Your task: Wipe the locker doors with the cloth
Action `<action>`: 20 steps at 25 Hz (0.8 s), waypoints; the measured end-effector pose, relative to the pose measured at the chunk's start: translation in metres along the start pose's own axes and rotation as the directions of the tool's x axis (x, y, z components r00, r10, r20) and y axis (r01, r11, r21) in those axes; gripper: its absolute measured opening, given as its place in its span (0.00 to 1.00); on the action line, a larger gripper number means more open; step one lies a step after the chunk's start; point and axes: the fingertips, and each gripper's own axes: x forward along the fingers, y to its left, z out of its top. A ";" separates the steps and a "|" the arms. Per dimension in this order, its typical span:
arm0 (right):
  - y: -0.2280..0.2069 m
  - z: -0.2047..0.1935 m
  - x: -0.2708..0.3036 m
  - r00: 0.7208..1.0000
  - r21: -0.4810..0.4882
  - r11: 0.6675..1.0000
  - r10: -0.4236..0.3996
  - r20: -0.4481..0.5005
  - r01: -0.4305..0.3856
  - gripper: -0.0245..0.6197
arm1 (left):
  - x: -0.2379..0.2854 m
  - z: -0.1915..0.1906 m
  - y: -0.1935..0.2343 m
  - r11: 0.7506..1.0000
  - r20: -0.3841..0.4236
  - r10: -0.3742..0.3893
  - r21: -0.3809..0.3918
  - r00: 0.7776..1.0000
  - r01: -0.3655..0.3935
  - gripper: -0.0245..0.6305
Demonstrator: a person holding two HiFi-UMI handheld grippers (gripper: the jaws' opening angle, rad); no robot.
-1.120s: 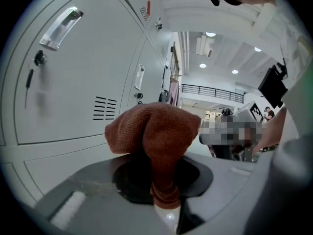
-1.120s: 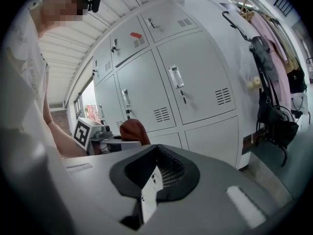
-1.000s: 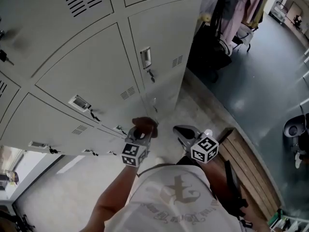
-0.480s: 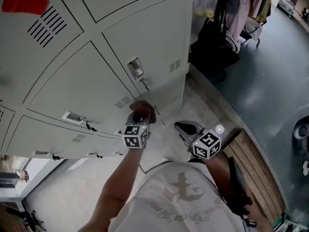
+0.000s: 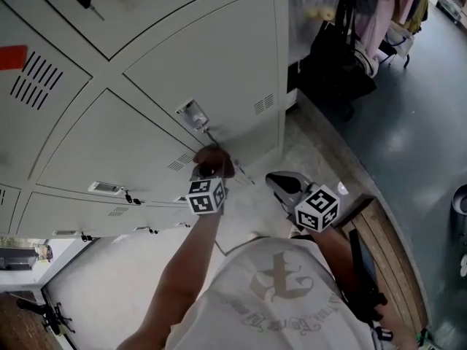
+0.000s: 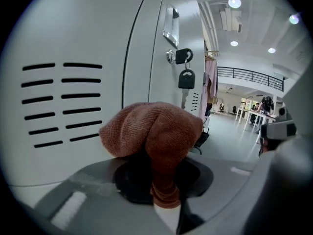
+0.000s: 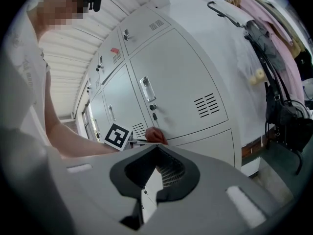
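L gripper (image 6: pixel 165 213) is clamped on the brown knitted cloth (image 6: pixel 151 129), bunched ahead of the jaws as a wiping pad – at the locker door (image 6: pixel 73 38), below the key (image 6: pixel 186 78); contact unclear. R gripper (image 7: pixel 146 192) – jaws together, empty, held aside.

The cloth (image 6: pixel 151 131) is rust-brown knit. The lockers (image 5: pixel 204 64) are pale grey, with a black key (image 6: pixel 186 78) and an orange-red label (image 5: pixel 11 57).

left hand-held gripper (image 5: pixel 211 169) raised, cloth (image 5: pixel 214 160) nearer door lock (image 5: pixel 191 113)
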 end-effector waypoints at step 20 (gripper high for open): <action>-0.063 0.026 -0.019 1.000 0.009 1.000 0.024 0.011 -0.024 0.05 | 0.073 0.024 -0.060 1.000 -0.035 -0.028 0.002 0.999 0.028 0.16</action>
